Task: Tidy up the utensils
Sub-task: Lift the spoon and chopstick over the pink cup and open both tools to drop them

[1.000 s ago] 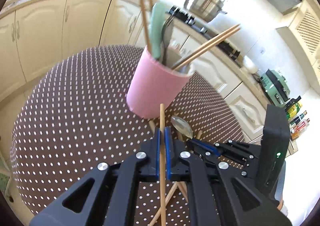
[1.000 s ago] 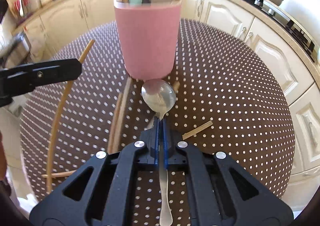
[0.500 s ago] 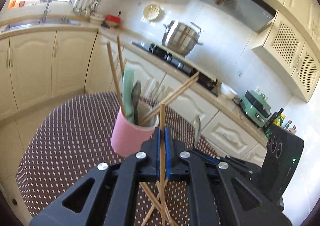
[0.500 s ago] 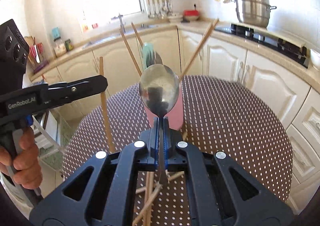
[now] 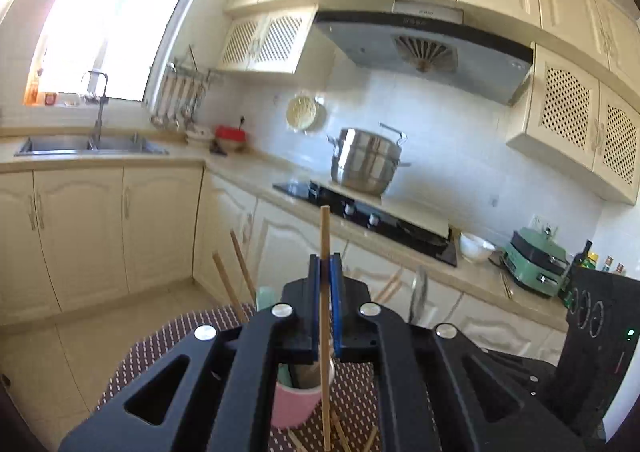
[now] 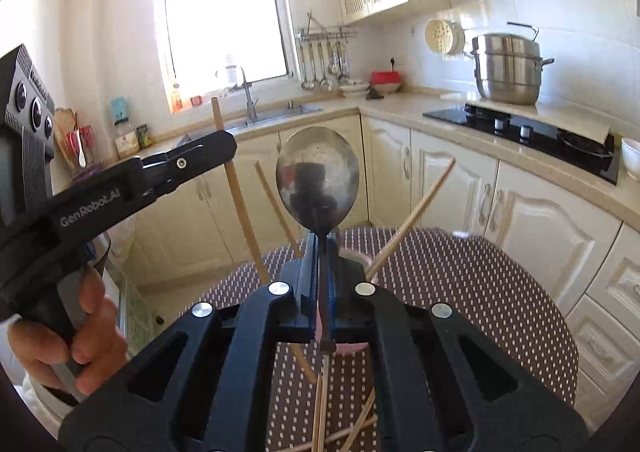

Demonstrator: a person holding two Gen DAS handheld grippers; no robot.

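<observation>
Chopstick (image 5: 325,252) clenched in left gripper (image 5: 325,284) jaws — one spoon (image 6: 317,180) in right gripper (image 6: 320,276).

the cup (image 5: 296,404) is mostly hidden behind the left gripper (image 5: 325,304); in the right view only slivers of it show. the spoon (image 6: 318,182) handle's end is lost below the right gripper (image 6: 320,276). loose chopsticks (image 6: 344,432) run off the bottom edge.
</observation>
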